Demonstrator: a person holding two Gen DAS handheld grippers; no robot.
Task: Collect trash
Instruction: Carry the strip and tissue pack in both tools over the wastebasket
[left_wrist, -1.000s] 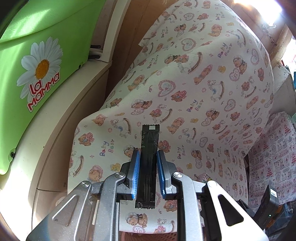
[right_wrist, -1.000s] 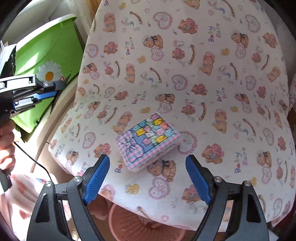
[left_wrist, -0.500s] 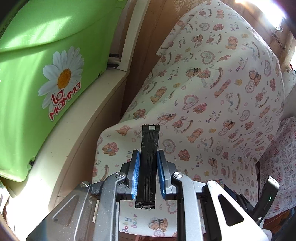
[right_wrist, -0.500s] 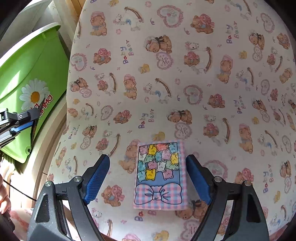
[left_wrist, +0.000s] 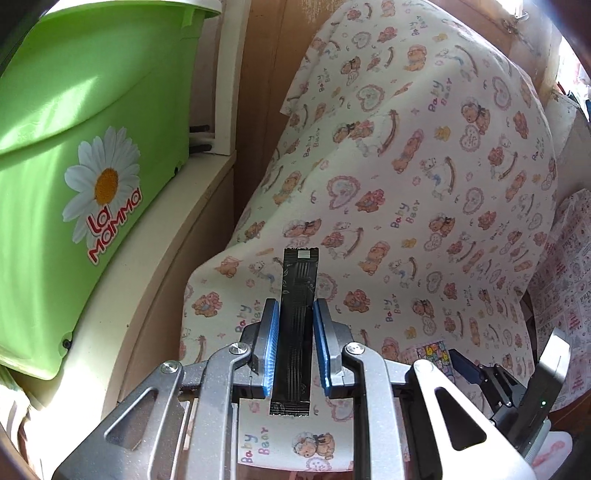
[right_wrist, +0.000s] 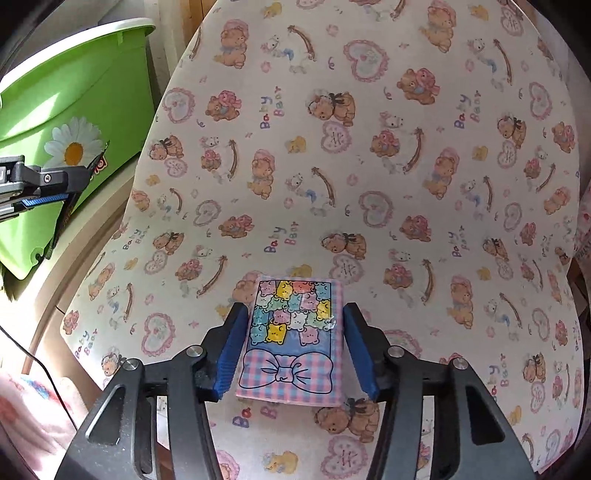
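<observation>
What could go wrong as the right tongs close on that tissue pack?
1. The right tongs have just been closing around the tissue pack; the pads look barely touching, so it may slip on lifting.
2. They could pinch the bear-print cloth underneath.
3. The left tongs hold the black sachet mid-length; it might slide out.

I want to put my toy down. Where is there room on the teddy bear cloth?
The teddy bear cloth is bare nearly everywhere: all of it above the pastel bear packet, and both sides out to its edges. It is crowded only at the near edge, where the right gripper straddles the packet.
</observation>
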